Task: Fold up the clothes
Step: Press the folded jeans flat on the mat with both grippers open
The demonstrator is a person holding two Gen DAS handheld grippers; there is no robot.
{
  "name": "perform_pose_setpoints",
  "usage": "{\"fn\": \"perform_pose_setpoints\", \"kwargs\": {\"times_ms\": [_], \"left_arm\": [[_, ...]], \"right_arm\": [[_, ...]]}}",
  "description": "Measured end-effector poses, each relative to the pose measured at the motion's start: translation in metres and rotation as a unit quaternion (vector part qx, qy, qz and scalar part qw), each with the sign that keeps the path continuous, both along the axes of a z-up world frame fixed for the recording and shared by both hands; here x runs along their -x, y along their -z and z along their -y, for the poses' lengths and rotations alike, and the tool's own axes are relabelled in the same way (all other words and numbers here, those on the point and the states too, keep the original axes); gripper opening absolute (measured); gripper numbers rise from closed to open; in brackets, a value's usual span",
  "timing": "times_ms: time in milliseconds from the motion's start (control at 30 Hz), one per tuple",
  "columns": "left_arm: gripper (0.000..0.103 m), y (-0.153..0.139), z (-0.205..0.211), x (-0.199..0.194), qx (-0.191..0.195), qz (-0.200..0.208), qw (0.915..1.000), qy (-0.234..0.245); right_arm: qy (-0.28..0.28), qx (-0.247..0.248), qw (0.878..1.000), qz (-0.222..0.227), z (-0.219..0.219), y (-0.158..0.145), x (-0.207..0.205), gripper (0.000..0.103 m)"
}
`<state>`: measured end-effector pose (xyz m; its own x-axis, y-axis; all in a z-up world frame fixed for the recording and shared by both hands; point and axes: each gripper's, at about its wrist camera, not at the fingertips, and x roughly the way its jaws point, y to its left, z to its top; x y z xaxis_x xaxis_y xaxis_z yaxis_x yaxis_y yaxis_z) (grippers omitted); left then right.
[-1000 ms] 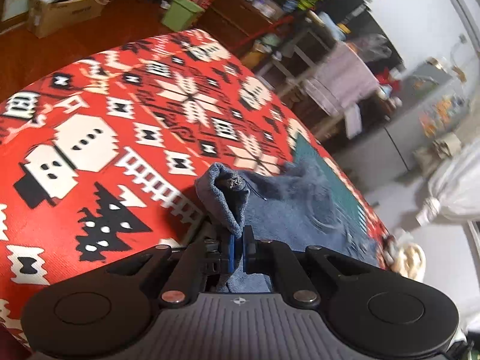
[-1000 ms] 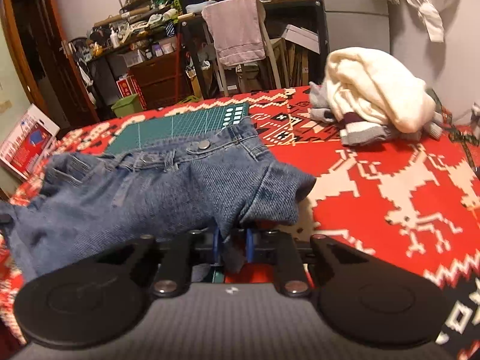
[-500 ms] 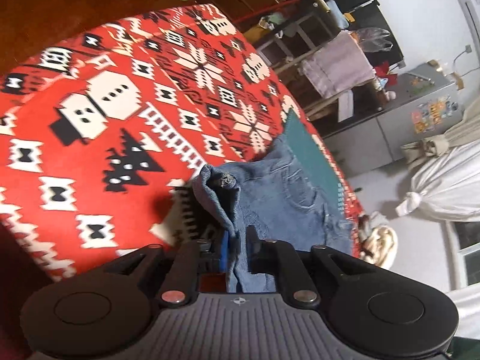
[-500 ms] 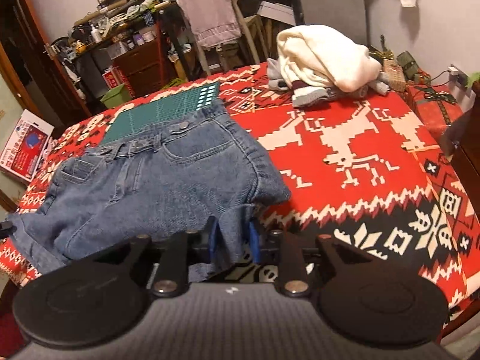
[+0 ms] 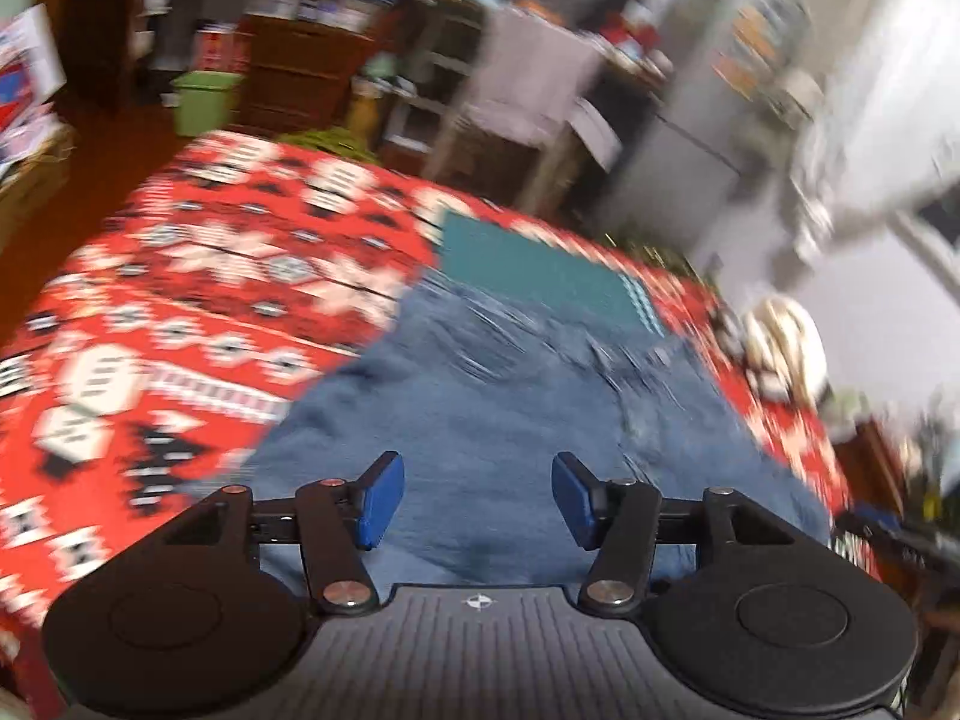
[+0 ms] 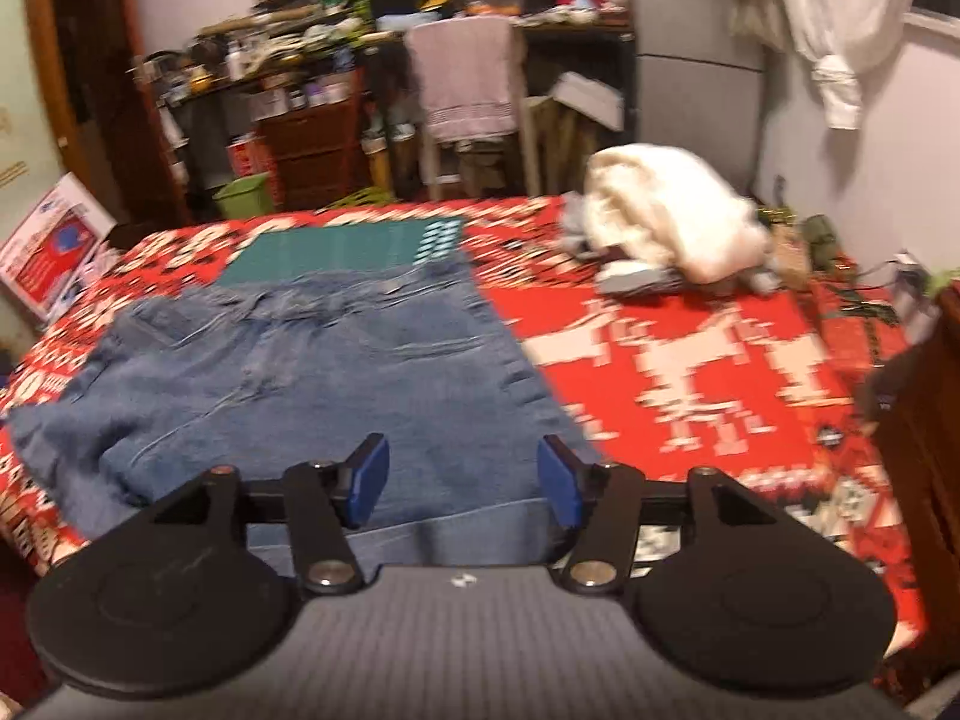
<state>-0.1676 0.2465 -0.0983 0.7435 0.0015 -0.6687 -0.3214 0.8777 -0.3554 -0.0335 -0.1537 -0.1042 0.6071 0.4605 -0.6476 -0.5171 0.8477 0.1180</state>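
Blue denim shorts (image 6: 312, 372) lie spread at the red patterned tablecloth's (image 6: 690, 360) near edge — left gripper (image 5: 474, 495) and right gripper (image 6: 462, 480) both gape wide, empty — next, probably, regrip for the first fold.

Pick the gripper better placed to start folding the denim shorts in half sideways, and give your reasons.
Right, probably. The right gripper is open over the shorts' right hem, the free side edge just beside it. The left gripper, also open, hangs over mid-fabric in a blurred view; its nearest edge is unclear.
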Motion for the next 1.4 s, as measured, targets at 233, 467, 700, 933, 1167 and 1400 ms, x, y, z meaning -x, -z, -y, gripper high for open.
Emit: {"fn": "perform_pose_setpoints", "kwargs": {"times_ms": [233,467,700,933,1167,1400], "left_arm": [[0.038,0.051,0.05,-0.036,-0.064,-0.059,0.993,0.079],[0.05,0.076,0.078,-0.03,-0.128,-0.066,0.9839,0.107],[0.094,0.089,0.093,-0.025,-0.177,-0.053,0.9782,0.095],[0.103,0.09,0.089,-0.026,-0.177,-0.054,0.9787,0.089],[0.103,0.074,0.083,-0.037,-0.194,-0.078,0.9702,0.122],[0.103,0.071,0.048,-0.031,-0.238,-0.101,0.955,0.146]], "right_arm": [[-0.053,0.065,0.996,0.012,-0.04,0.038,0.018,0.06],[-0.056,0.071,0.996,0.003,-0.047,0.052,0.024,0.065],[-0.057,0.081,0.995,0.003,-0.048,0.061,0.023,0.067],[-0.056,0.082,0.995,0.003,-0.048,0.061,0.022,0.068],[-0.056,0.081,0.995,0.003,-0.048,0.061,0.021,0.068],[-0.056,0.082,0.995,0.003,-0.049,0.061,0.022,0.069]]}}
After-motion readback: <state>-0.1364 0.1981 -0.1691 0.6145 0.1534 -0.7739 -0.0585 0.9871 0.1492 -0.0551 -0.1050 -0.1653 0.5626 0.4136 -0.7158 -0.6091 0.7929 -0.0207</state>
